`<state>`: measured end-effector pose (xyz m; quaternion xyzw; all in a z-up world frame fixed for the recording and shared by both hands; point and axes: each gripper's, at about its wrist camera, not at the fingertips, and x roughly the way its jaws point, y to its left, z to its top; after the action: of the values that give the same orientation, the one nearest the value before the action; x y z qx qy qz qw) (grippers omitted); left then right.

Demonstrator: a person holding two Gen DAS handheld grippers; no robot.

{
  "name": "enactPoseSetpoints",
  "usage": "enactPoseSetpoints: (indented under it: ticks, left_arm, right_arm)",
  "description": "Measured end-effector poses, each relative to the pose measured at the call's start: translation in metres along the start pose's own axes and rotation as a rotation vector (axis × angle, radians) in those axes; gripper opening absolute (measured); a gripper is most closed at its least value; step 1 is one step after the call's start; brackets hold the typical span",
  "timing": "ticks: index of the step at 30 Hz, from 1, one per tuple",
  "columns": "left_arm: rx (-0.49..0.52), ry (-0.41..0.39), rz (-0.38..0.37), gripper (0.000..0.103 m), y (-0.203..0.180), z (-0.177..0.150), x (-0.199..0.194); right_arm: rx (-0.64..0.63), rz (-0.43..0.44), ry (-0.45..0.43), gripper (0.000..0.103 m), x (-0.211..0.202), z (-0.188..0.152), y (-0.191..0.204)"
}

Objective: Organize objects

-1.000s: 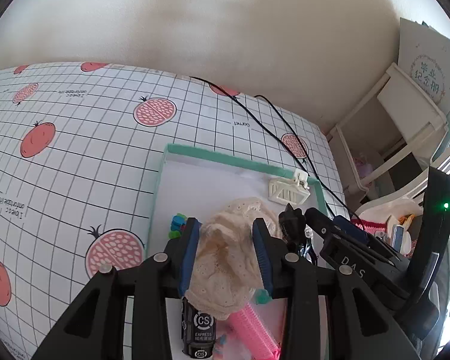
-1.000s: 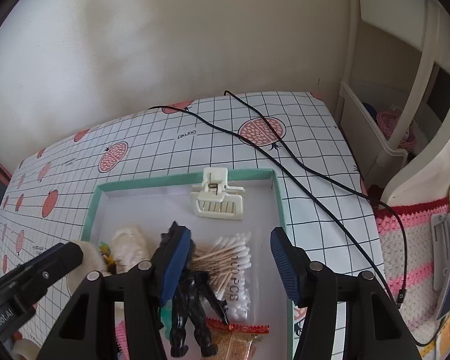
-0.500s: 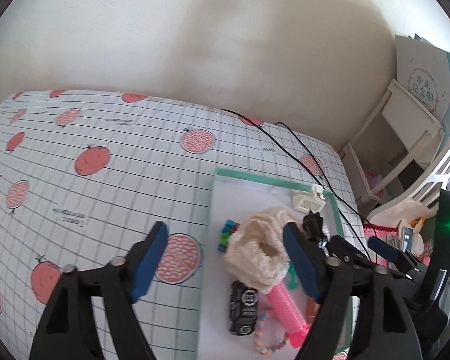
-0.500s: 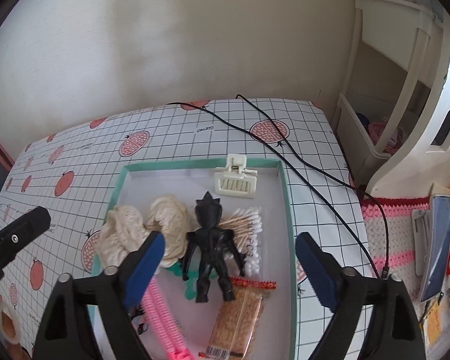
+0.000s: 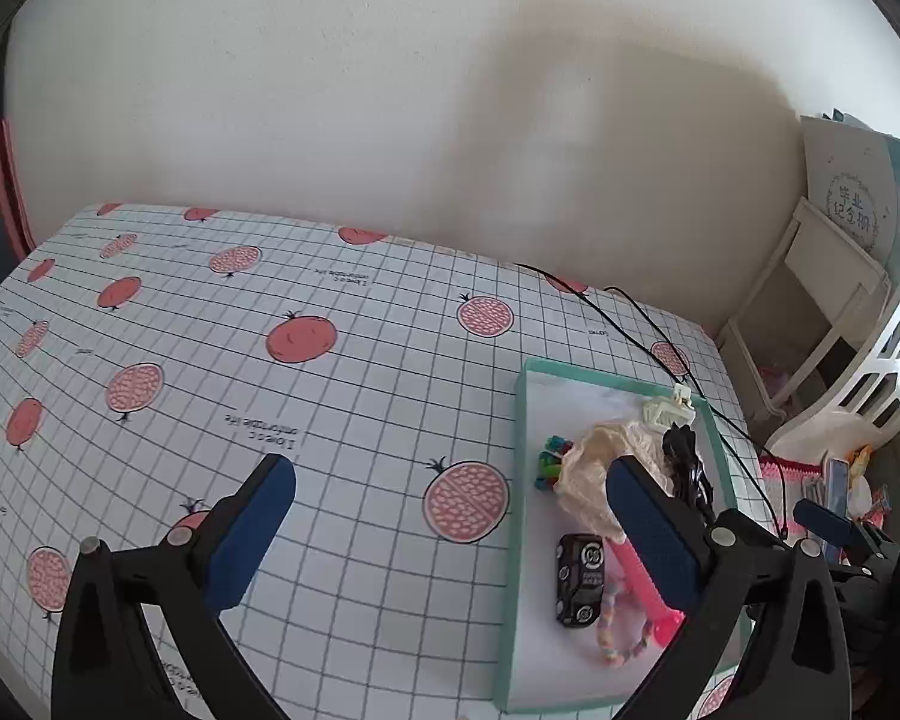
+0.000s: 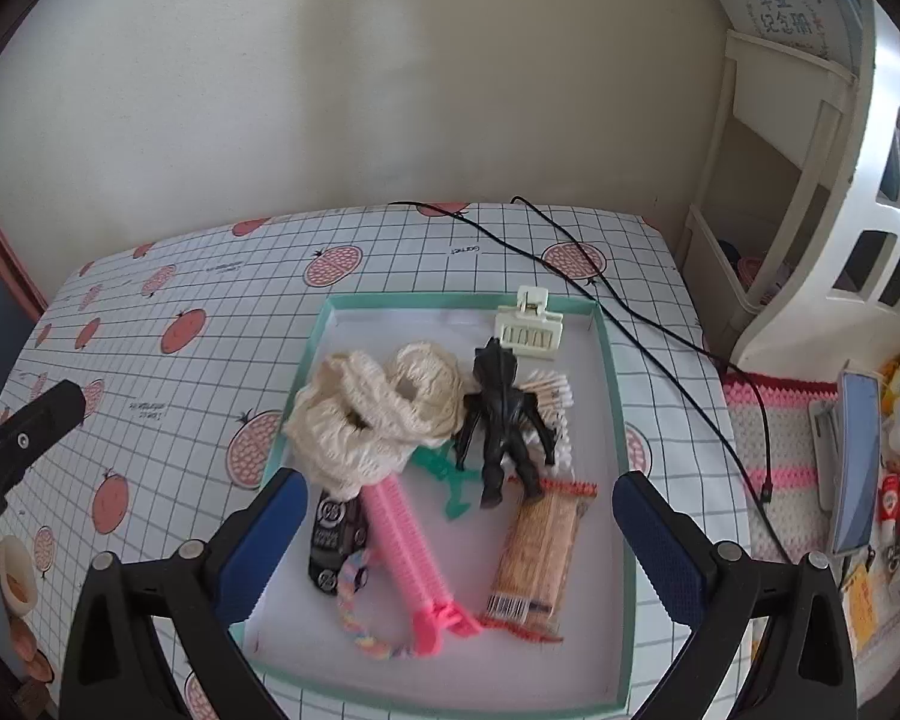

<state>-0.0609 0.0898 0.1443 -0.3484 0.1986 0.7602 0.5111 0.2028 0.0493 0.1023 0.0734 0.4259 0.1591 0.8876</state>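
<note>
A teal-rimmed tray (image 6: 462, 300) holds a cream lace cloth (image 6: 372, 414), a black figure (image 6: 501, 414), a white hair claw (image 6: 528, 330), a pink hair clip (image 6: 408, 546), a black toy car (image 6: 333, 534) and a snack bar (image 6: 537, 558). My right gripper (image 6: 459, 489) hangs above the tray's near half, its jaws opening with nothing held between them. My left gripper (image 5: 450, 480) hovers over the tablecloth at the tray's left rim (image 5: 519, 450), jaws opening and empty. The cloth (image 5: 588, 468) lies loose behind its right finger.
A pomegranate-print tablecloth (image 5: 270, 360) stretches left of the tray. A black cable (image 6: 630, 312) runs past the tray's far right corner. A white shelf (image 6: 780, 180) and a pink crocheted mat (image 6: 780, 450) with small items stand at the right.
The left gripper let go of the cream cloth, and the right opened away from the black figure. Both drew back and up, and cloth and figure now lie in the tray.
</note>
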Motion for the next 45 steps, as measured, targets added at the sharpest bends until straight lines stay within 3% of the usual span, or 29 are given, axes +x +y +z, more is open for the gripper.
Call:
enactPoseSetpoints:
  ticks: [9,21,35,45]
  left_arm:
    - [0.009,-0.046,0.045,0.103,0.021,-0.023,-0.038]
    - [0.024,-0.074,0.088,0.103,0.040,-0.077,-0.072]
    - [0.049,0.058,0.140,0.103,0.054,-0.153,-0.045]
    - [0.061,0.104,0.173,0.103,0.058,-0.169,-0.031]
  right_arm:
    - [-0.019,0.012,-0.006,0.103,-0.026,-0.042,0.017]
    - [-0.021,0.023,-0.007,0.103,-0.038,-0.107,0.031]
    - [-0.027,-0.006,0.066,0.103,-0.014,-0.178,0.028]
    - [-0.013,-0.027,0.074,0.103,-0.006,-0.190,0.025]
